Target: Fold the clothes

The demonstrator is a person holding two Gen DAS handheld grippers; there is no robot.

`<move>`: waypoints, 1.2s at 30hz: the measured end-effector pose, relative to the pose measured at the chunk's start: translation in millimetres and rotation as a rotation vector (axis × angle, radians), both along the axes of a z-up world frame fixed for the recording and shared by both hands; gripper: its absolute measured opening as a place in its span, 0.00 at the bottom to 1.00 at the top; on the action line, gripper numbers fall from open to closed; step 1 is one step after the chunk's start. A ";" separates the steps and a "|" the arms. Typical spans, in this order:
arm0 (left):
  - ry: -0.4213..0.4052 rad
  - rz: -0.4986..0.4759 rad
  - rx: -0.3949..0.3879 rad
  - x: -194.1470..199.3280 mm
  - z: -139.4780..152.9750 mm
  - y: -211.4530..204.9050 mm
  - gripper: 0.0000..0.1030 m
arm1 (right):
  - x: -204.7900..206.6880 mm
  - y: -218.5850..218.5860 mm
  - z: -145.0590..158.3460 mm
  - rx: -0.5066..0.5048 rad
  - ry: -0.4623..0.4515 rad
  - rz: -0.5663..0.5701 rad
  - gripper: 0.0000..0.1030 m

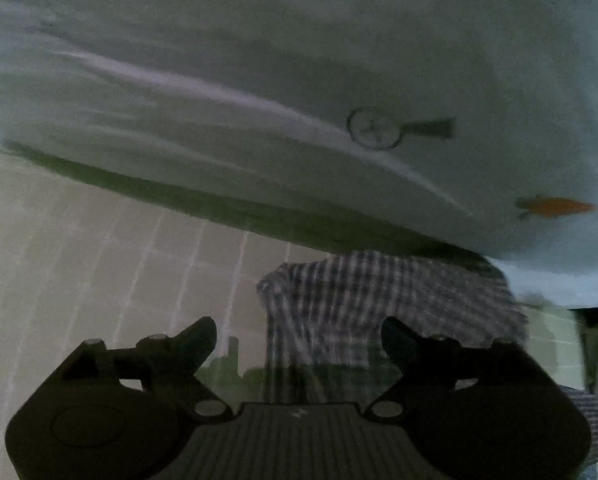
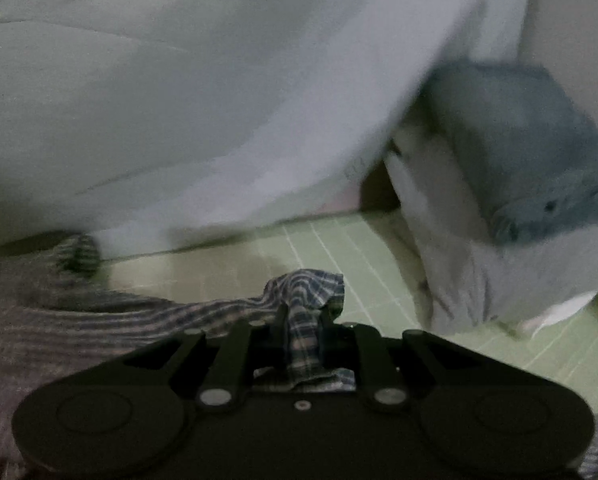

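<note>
Both wrist cams sat low and close, facing forward over the gridded mat (image 1: 99, 260) toward pale bedding (image 1: 259, 60). Shared: plaid garment (image 2: 303, 292), mat, bedding.

Woven plaid cloth shirt (image 2: 307, 292); matt black hand-held gripper (image 2: 302, 322).

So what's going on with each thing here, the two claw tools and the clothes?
Left gripper: open, holding nothing, plaid cloth ahead of it.
Right gripper: shut on the plaid garment.
Plaid garment: crumpled, not folded, one edge pinched, the rest trailing over the floor.
Blue cloth: folded, resting on a white bundle.
Pale sheet: draped down to the tiled floor.
</note>
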State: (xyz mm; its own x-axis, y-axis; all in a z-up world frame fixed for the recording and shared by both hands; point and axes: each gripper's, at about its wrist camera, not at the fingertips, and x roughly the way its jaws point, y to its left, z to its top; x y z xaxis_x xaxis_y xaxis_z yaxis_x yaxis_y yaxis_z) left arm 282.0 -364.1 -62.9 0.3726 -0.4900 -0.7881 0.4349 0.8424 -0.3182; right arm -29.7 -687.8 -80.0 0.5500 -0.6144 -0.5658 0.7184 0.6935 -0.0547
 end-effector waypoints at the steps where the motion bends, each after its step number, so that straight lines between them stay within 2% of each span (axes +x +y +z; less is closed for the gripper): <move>1: -0.012 0.012 -0.009 -12.1 8.2 12.2 0.88 | -4.7 12.8 6.2 -0.029 -0.005 0.021 0.13; 4: -0.055 0.030 -0.022 -53.3 28.1 51.1 0.92 | -19.3 59.3 22.1 -0.104 -0.026 0.103 0.13; 7: -0.072 0.020 0.023 -95.0 28.3 85.6 0.92 | -33.6 105.3 26.6 -0.153 -0.028 0.182 0.13; 11: -0.035 0.004 0.086 -141.6 12.0 123.7 0.92 | -53.9 163.1 8.8 -0.127 0.011 0.284 0.13; 16: 0.024 0.033 0.129 -186.2 -10.3 162.7 0.92 | -72.6 236.5 -14.6 -0.133 0.084 0.451 0.13; 18: 0.028 0.036 0.143 -203.3 -15.6 175.4 0.92 | -79.3 253.8 -25.8 -0.096 0.108 0.495 0.15; 20: 0.027 0.045 0.158 -222.4 -19.5 190.4 0.92 | -87.6 263.9 -35.3 -0.044 0.123 0.502 0.23; 22: 0.036 0.058 0.165 -238.1 -25.0 199.2 0.92 | -99.1 271.6 -38.4 -0.030 0.122 0.492 0.48; 23: 0.041 0.064 0.168 -247.1 -27.5 203.9 0.92 | -105.6 273.6 -37.6 -0.036 0.115 0.481 0.55; 25: 0.048 0.063 0.175 -263.5 -32.8 211.8 0.92 | -119.0 274.7 -35.7 -0.040 0.094 0.453 0.79; 26: 0.049 0.055 0.183 -268.0 -33.3 213.6 0.92 | -125.7 273.8 -34.9 -0.037 0.081 0.436 0.83; 28: 0.052 0.039 0.198 -277.0 -34.3 217.0 0.92 | -138.8 270.2 -33.1 -0.020 0.062 0.388 0.99; 32: 0.044 0.004 0.216 -287.5 -35.5 219.3 0.92 | -163.5 255.7 -31.6 0.073 -0.005 0.249 1.00; 36: 0.089 -0.004 0.200 -284.7 -35.3 209.5 0.92 | -183.3 249.4 -31.1 0.125 0.007 0.101 1.00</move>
